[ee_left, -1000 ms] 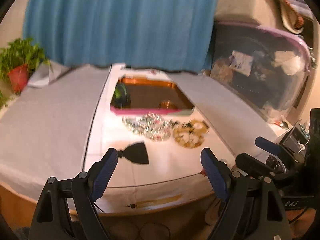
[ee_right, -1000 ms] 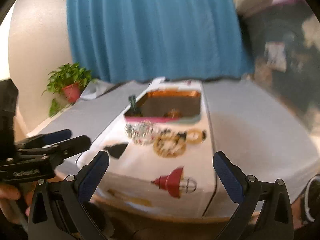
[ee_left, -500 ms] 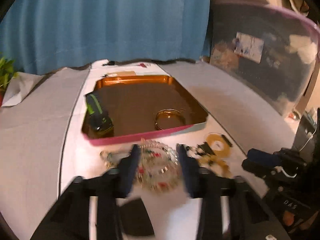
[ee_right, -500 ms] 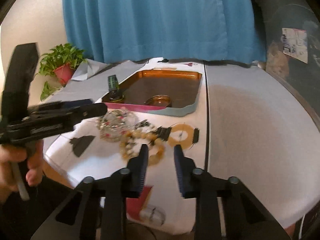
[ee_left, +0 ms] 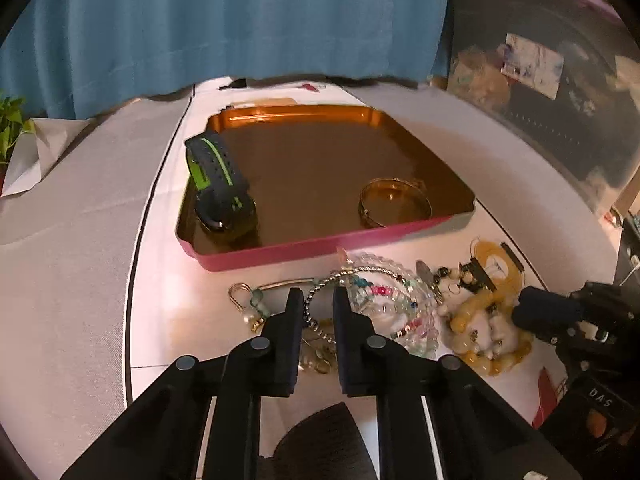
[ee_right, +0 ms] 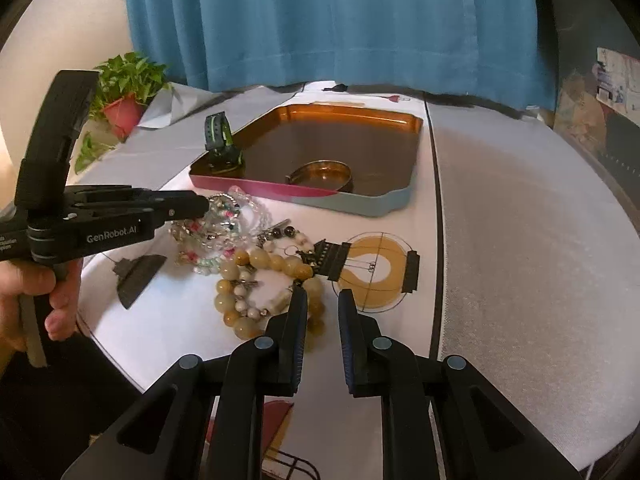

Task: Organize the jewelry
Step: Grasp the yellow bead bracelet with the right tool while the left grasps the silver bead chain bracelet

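- Blue curtain [ee_right: 332,20] at the back; white cloth-covered table [ee_left: 80,280] holds a pink-rimmed tray [ee_left: 320,252].
- Tray already holds a watch [ee_left: 218,184] far-left and a gold bangle [ee_left: 394,202] right.
- Jewelry heap lies just near of the tray: clear bead strands [ee_left: 384,300] left, amber bead bracelet [ee_right: 264,280] right.
- Left gripper [ee_left: 314,306] closing, narrow gap, a thin chain between the tips; no pinch evident.
- Right gripper [ee_right: 323,308] closing beside the amber beads, nothing clamped.
- Advice: take one strand only and lift slowly, since the strands look tangled.
- Heap's long axis runs left-right along the tray's near rim.

"GenRobot.AI" on left claw [ee_right: 192,209] body, apparently "DAS" on right claw [ee_left: 532,312] housing
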The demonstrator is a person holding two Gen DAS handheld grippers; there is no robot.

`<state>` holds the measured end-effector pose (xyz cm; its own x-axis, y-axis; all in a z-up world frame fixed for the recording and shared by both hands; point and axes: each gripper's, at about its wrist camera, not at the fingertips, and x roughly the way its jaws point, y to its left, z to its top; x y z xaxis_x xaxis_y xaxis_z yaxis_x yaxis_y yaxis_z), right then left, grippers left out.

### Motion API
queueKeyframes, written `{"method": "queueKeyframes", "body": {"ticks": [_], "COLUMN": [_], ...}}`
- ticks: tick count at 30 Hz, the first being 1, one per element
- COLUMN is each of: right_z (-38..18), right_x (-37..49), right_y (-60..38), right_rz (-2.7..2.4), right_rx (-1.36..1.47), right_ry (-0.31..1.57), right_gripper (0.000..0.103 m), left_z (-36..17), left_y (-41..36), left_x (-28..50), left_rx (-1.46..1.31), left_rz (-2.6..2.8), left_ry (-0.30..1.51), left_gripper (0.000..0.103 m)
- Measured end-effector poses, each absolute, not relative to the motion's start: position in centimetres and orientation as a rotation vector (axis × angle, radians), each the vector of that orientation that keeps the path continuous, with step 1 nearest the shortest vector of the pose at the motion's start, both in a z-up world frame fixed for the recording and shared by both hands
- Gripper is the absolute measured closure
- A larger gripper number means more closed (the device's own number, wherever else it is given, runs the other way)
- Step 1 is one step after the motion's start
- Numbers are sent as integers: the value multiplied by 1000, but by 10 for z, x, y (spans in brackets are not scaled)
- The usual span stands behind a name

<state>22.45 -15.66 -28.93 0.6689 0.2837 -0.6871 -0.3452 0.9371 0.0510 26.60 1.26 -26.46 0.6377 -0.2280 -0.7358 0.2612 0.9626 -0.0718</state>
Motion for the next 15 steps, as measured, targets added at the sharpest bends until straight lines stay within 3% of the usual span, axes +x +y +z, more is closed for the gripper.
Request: {"method": "queueKeyframes", "body": {"ticks": [11,13,15], "right_z": [-296,-297,-296], "right_x": [221,216,214], "right_y": [-151,-146,-144], "right_rz": [345,327,330], "right_rx": [-72,-106,-116], "right_ry": [735,724,718], "right_gripper": [86,87,90], "left_z": [-274,-274,-274], "left_y": [14,14,16], "left_x": [262,262,260], "left_rx": [67,64,45], "left_rz": [-242,-240,-246], "left_ry": [822,818,809], "left_gripper": [92,100,101]}}
